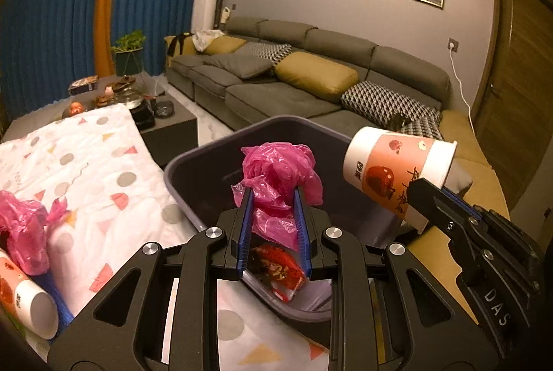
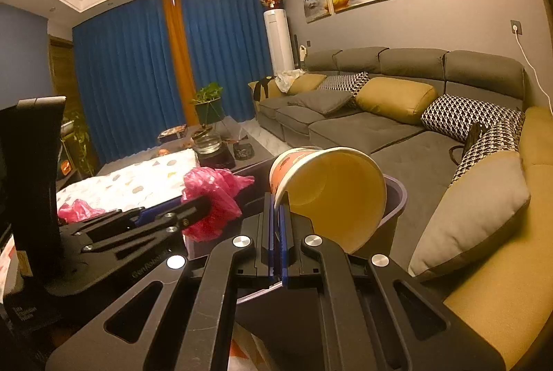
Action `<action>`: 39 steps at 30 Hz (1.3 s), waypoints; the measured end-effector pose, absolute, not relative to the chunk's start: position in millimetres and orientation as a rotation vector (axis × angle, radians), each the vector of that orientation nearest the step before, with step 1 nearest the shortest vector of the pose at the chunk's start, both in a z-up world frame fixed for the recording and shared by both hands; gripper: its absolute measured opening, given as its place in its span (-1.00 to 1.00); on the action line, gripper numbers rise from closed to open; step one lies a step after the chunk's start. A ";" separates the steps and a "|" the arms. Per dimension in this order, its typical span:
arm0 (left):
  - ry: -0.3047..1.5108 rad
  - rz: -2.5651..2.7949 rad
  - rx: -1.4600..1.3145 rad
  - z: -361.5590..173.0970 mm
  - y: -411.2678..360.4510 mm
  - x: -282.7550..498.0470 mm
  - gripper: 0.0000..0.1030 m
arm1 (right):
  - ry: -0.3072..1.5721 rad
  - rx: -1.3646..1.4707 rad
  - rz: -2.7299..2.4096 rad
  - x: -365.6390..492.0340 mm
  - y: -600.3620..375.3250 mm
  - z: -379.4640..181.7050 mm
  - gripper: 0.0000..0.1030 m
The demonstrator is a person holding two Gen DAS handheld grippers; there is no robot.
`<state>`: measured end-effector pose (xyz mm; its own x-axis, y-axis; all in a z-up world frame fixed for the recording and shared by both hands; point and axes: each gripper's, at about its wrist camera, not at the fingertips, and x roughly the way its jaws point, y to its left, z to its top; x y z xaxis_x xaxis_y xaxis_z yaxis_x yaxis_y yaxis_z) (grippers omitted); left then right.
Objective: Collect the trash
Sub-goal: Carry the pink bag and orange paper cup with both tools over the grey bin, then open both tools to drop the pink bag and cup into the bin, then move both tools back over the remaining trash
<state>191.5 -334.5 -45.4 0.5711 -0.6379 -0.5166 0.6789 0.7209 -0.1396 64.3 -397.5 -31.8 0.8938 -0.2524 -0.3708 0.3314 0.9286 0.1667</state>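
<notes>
My left gripper (image 1: 274,198) is shut on a crumpled pink plastic bag (image 1: 281,174) and holds it over the open grey trash bin (image 1: 193,160). A red wrapper (image 1: 278,269) lies inside the bin. My right gripper (image 2: 278,201) is shut on the rim of a paper cup with an apple print (image 2: 331,194), held on its side above the bin's rim (image 2: 394,187). In the left wrist view the cup (image 1: 394,170) hangs at the bin's right side. The pink bag also shows in the right wrist view (image 2: 214,194).
Another pink bag (image 1: 24,229) and a second paper cup (image 1: 24,298) lie on the patterned cloth (image 1: 103,170) at the left. A dark coffee table (image 1: 172,125) with clutter stands behind. A grey sofa (image 1: 293,87) with cushions runs along the wall.
</notes>
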 end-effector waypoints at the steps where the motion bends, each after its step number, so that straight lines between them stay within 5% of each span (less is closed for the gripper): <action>1: 0.581 -0.779 0.077 -46.9 -335.3 193.1 -0.57 | 0.353 0.233 -0.307 64.8 -398.5 -32.1 -0.93; 8: 0.596 -0.815 0.090 -56.0 -338.1 198.6 -0.38 | 0.363 0.242 -0.308 72.0 -405.8 -31.8 -0.93; 13: 0.609 -0.771 0.039 -62.9 -320.0 206.9 0.28 | 0.373 0.245 -0.301 77.9 -407.2 -34.8 -0.93; 27: 0.502 -0.491 -0.015 -31.9 -219.6 168.3 0.78 | 0.422 0.221 -0.253 108.8 -397.9 -45.1 -0.92; 31: 0.472 -0.403 -0.015 -25.9 -184.0 151.5 0.83 | 0.437 0.216 -0.258 114.7 -397.2 -48.7 -0.70; 34: 0.468 -0.338 -0.036 -25.3 -154.6 144.7 0.84 | 0.432 0.223 -0.264 110.7 -394.0 -47.6 -0.28; 39: 0.446 -0.197 -0.053 -25.6 -103.2 133.1 0.84 | 0.377 0.201 -0.257 85.5 -375.1 -33.9 0.14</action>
<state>133.1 -103.2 -25.6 0.8835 -0.2005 -0.4234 0.1775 0.9797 -0.0935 85.5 -375.1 -33.9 0.8981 -0.2091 -0.3869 0.2834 0.9479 0.1456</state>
